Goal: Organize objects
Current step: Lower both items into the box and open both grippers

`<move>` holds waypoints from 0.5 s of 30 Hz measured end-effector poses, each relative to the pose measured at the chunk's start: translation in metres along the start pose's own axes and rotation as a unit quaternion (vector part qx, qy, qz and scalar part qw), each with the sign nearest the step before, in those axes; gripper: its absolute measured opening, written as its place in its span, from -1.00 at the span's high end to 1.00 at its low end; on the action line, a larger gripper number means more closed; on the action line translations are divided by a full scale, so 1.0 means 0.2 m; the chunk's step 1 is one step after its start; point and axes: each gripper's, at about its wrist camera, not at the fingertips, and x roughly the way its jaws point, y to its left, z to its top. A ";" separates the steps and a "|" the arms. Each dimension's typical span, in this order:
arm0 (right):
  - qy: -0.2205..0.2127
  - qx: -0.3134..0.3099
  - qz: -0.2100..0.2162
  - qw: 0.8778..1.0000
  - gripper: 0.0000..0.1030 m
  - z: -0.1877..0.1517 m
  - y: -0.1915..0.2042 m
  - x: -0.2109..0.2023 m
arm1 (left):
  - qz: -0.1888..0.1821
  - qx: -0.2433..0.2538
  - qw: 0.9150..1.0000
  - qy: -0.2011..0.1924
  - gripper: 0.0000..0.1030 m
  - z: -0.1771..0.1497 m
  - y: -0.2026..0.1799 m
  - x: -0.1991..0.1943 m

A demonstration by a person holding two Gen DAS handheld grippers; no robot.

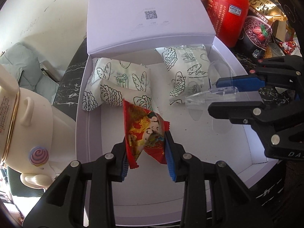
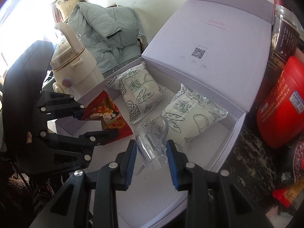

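An open white box [image 1: 83, 114] [image 2: 233, 131] holds two pale green bread-print packets, one at the back left [image 1: 117, 77] [image 2: 140, 95] and one at the back right [image 1: 186, 72] [image 2: 191, 112]. My left gripper [image 1: 146, 152] [image 2: 95, 121] is shut on a red snack packet [image 1: 144, 133] [image 2: 108, 115] just above the box floor. My right gripper [image 2: 151, 157] [image 1: 214, 95] is shut on a clear plastic scoop [image 2: 152, 142] [image 1: 214, 87] held over the box, next to the right packet.
A cream kettle [image 1: 28, 125] [image 2: 72, 66] stands left of the box. A red canister [image 1: 228, 13] [image 2: 281, 104], a gold oat bag [image 1: 256, 5] and a jar [image 2: 285, 30] crowd the right side on the dark marble table [image 2: 247, 161]. The box lid [image 1: 144, 13] stands upright behind.
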 end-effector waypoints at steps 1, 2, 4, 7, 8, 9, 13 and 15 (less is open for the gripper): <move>0.003 -0.001 0.000 1.000 0.38 0.00 0.00 0.01 | -0.003 0.001 1.000 0.000 0.40 0.00 0.00 0.01; 0.006 -0.002 0.001 1.000 0.38 0.00 0.01 0.02 | -0.006 0.002 1.000 -0.001 0.40 0.00 0.00 0.01; 0.011 -0.004 0.001 1.000 0.38 -0.01 0.01 0.04 | -0.006 0.005 1.000 -0.003 0.40 0.00 -0.01 0.02; 0.020 -0.001 -0.007 1.000 0.38 -0.01 0.01 0.07 | -0.003 0.006 1.000 -0.004 0.40 0.00 -0.01 0.04; 0.023 0.001 -0.006 1.000 0.38 -0.01 0.01 0.08 | -0.002 0.005 1.000 -0.004 0.40 0.00 -0.01 0.05; 0.025 0.001 -0.004 1.000 0.38 -0.01 0.00 0.08 | -0.002 0.005 1.000 -0.003 0.40 0.00 -0.01 0.05; 0.025 0.003 0.003 1.000 0.38 -0.02 0.01 0.09 | -0.006 0.003 1.000 0.001 0.40 0.00 0.00 0.07; 0.028 -0.001 0.001 1.000 0.38 -0.02 0.03 0.10 | -0.006 0.004 1.000 0.003 0.40 0.00 -0.01 0.07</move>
